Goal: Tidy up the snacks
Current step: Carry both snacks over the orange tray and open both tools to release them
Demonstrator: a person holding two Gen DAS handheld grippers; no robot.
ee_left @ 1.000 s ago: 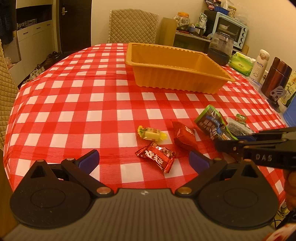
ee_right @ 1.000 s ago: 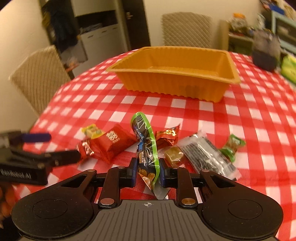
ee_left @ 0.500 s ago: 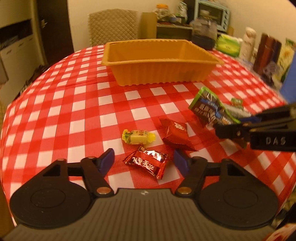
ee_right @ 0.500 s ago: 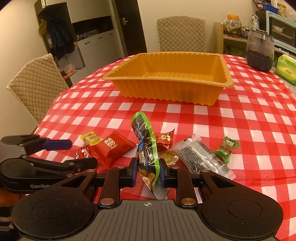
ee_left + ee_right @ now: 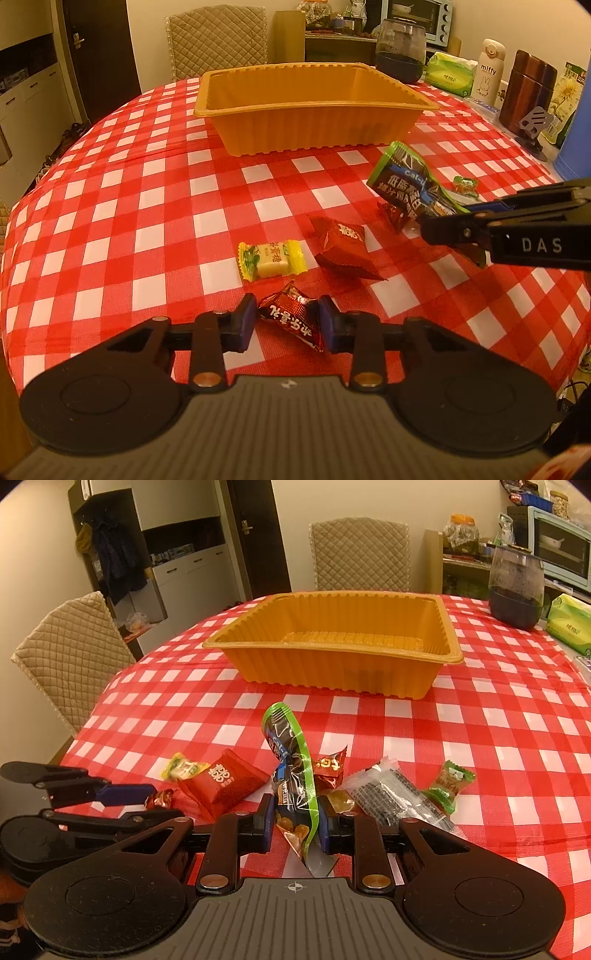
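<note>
My left gripper [image 5: 288, 320] is shut on a dark red foil candy [image 5: 291, 319] on the checked tablecloth. My right gripper [image 5: 294, 819] is shut on a green-edged dark snack packet [image 5: 291, 771] and holds it upright; the packet also shows in the left wrist view [image 5: 406, 184]. An empty orange tray [image 5: 314, 107] stands beyond the snacks. Loose on the cloth lie a yellow candy [image 5: 271, 258], a red pouch [image 5: 341, 245], a small red sachet [image 5: 330, 771], a clear dark packet [image 5: 391, 794] and a green candy [image 5: 448, 781].
A dark glass jar [image 5: 400, 51], a tissue pack [image 5: 448, 72], a white miffy bottle [image 5: 487, 72] and a brown canister [image 5: 528, 92] stand along the table's right back edge. Quilted chairs stand behind [image 5: 360, 555] and to the left [image 5: 70, 653].
My left gripper moved forward and closed its fingers on the dark red candy. My right gripper keeps its hold on the green-edged packet and has risen slightly.
</note>
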